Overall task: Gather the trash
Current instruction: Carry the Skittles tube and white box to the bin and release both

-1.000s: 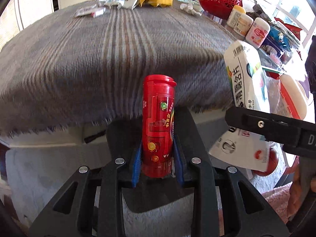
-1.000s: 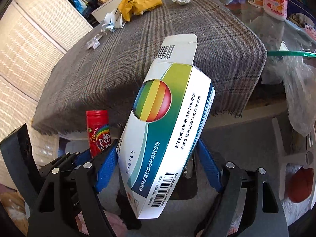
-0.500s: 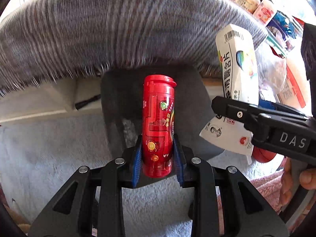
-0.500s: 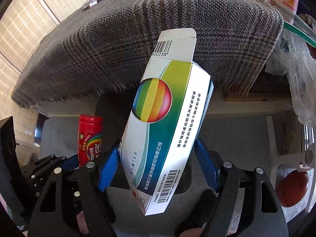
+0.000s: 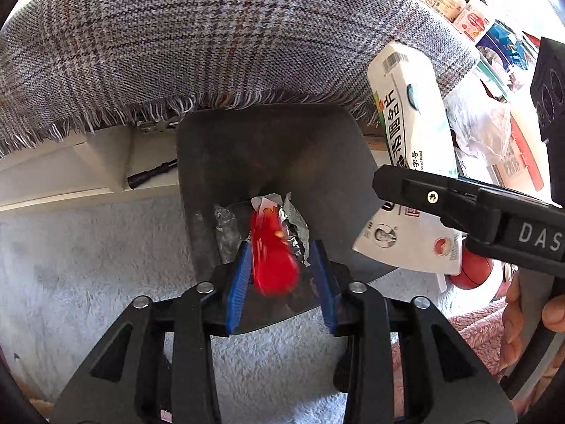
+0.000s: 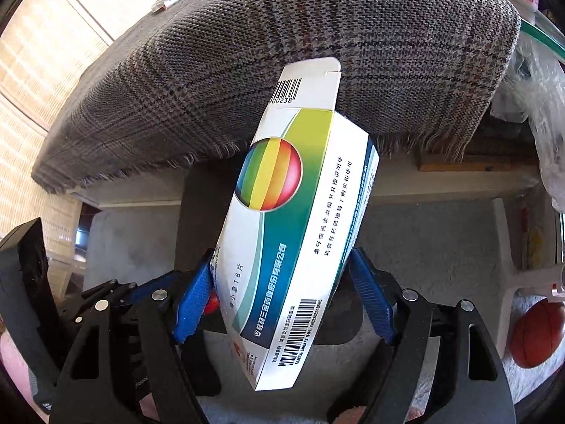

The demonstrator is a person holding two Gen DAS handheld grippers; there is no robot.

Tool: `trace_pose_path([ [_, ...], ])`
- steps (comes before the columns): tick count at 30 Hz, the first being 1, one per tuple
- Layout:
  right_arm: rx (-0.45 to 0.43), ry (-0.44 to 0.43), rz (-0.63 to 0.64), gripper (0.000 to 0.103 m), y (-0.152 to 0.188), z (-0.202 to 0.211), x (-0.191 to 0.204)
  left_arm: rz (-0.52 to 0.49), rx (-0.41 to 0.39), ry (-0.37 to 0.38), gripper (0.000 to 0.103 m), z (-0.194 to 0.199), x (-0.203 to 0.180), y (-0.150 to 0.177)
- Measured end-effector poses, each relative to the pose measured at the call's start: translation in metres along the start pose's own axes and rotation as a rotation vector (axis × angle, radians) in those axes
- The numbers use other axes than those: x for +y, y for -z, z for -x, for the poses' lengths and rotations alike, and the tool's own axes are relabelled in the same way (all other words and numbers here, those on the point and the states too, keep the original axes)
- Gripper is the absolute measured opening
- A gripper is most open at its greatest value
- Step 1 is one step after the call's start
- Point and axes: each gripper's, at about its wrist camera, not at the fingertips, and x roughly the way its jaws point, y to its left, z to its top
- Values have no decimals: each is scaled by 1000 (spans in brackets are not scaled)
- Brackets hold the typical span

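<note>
Below plaid cloth (image 5: 212, 35), dark bin (image 5: 275, 148). Left gripper (image 5: 280, 275) just opening, red tube (image 5: 273, 258) blurred, loose between pads. Right gripper (image 6: 282, 293) clamping box (image 6: 300, 233).

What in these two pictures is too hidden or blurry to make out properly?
- Red tube, left view: motion-blurred between the opened jaws, so its label is unreadable.
- Bin, left view: its bottom is covered by crumpled wrappers.
- Bin, right view: mostly hidden behind the medicine box.
- Orange ball, right view: cut off by the edge.
</note>
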Motion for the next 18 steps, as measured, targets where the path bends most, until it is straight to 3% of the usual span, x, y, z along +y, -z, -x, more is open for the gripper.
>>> trace_pose_path([
  [4,0,-6,-25,79,3,2,-8,2,-4,6,45,3,0,-3],
  [6,-4,2,-28,88,4,7,-14,1,-5,8,53,3,-1,-5],
  [8,-9,18,-30,90,4,9,-15,3,-13,4,66,4,-1,-6],
  [11,-5,47,-22,100,4,11,-18,10,-25,6,84,7,0,-8],
  [13,-3,65,-13,100,4,10,-16,15,-25,13,92,9,0,-9],
  [18,-4,79,-11,100,2,10,-17,2,-16,19,95,8,-4,-9],
])
